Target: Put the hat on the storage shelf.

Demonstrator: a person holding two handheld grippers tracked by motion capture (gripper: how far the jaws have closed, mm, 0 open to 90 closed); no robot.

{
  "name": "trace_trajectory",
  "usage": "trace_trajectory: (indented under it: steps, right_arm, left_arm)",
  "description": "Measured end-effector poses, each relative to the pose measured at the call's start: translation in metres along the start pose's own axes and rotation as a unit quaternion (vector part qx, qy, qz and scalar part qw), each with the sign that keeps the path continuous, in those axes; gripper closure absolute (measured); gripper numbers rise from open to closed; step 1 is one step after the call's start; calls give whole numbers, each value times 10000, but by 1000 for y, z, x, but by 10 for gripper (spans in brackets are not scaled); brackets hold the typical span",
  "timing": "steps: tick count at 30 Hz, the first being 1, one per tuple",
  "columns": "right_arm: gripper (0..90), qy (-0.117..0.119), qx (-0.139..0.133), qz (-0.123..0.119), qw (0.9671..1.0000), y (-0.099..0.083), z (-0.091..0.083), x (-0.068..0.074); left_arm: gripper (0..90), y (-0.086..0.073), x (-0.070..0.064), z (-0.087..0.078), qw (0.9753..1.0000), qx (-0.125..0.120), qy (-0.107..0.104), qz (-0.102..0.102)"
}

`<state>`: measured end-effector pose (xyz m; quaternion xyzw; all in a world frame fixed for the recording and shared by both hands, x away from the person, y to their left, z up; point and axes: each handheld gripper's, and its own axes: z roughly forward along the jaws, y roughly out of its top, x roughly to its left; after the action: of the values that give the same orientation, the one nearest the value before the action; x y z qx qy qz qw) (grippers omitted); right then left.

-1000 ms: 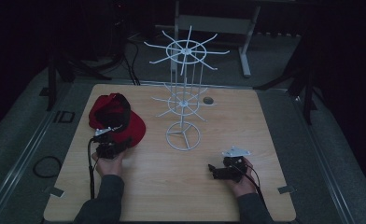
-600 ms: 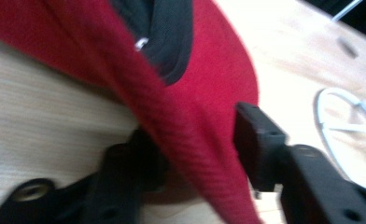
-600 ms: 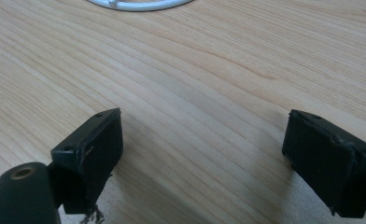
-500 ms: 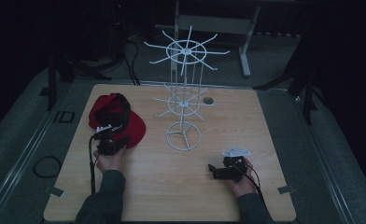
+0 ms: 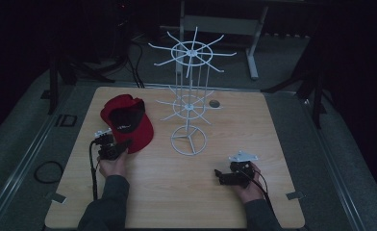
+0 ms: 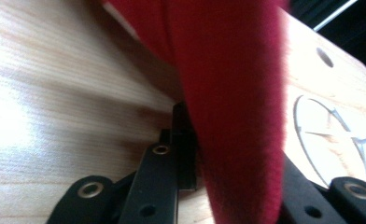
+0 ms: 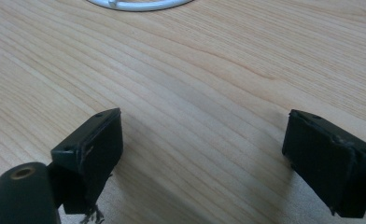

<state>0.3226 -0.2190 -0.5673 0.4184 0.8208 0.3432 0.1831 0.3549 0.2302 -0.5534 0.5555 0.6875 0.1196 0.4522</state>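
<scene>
Red cap (image 6: 232, 116) between hand-held gripper (image 6: 218, 186) jaws

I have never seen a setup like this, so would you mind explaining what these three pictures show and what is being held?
No robot arm here: a person at a wooden table holds a two-jaw gripper in each hand. The high view looks down from above. The other two come from cameras riding on the grippers, looking along their black jaws. On the table stand a white wire rack and a red cap. The left gripper has the cap's brim between its jaws; its own view shows the red fabric close up. The right gripper rests open over bare wood, holding nothing.
</scene>
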Motion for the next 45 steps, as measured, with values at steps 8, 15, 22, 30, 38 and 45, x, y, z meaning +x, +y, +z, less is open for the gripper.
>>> trace_trajectory:
  steps: [8, 15, 22, 30, 38, 45]
  right_arm:
    - [121, 1, -4, 16, 10000, 0, 0, 0]
    - [121, 1, -8, 16, 10000, 0, 0, 0]
    - [121, 2, -6, 18, 10000, 0, 0, 0]
    - [121, 1, -7, 18, 10000, 0, 0, 0]
    - [121, 2, -5, 21, 10000, 0, 0, 0]
    - [121, 2, -6, 22, 10000, 0, 0, 0]
  left_arm:
    - [818, -3, -9, -5, 9982, 20, 66, 596]
    - [811, -10, -12, -13, 9943, 6, 95, 1063]
    - [849, -10, -16, -17, 9953, -69, -89, 961]
    - [850, -5, -18, -22, 9959, -90, -173, 878]
    - [850, 1, -26, -34, 9938, -250, -274, 1047]
    - [850, 1, -27, -38, 9928, -358, -320, 1094]
